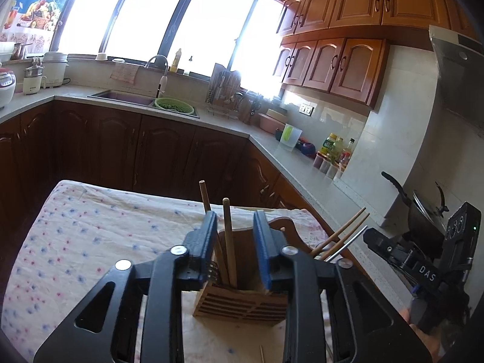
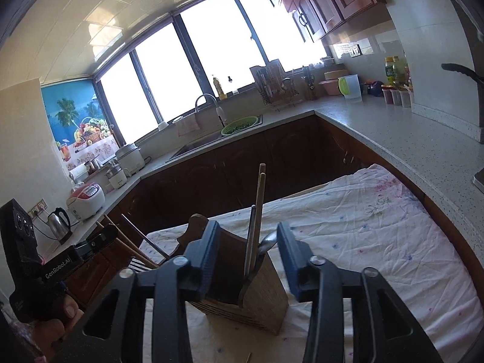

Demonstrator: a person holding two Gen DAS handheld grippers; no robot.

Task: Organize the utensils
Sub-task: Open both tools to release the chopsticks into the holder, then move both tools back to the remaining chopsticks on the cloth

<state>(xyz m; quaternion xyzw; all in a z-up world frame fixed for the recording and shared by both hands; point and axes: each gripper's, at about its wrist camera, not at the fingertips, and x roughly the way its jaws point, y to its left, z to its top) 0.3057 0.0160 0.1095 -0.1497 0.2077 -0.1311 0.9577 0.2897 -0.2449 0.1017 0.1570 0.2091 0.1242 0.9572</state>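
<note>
On the cloth-covered surface (image 1: 90, 242) stands a slatted wooden holder (image 1: 242, 302), and most of the utensils already sit in it. From the left wrist view, two wooden sticks (image 1: 228, 239) rise upright from one compartment beside the tines of a fork (image 1: 211, 272), while more chopsticks (image 1: 338, 233) and a metal rod lean out of the far side. From the right wrist view, a pair of wooden chopsticks (image 2: 260, 208), a metal handle and a spoon (image 2: 267, 242) stand in another compartment.

The left tool (image 1: 234, 251) is partly open, its blue pads on either side of the upright sticks without pressing them. The right tool (image 2: 248, 260) is open a little wider, straddling the holder's corner, and nothing is clamped in it either.

Judging from this, the sorting is close to done: both tools look to have let go of what went into the holder. What seems left is a thin stick (image 1: 262, 354) lying loose on the cloth near the holder's base, seen at the bottom edge of both views; that piece probably needs picking up and slotting in
</note>
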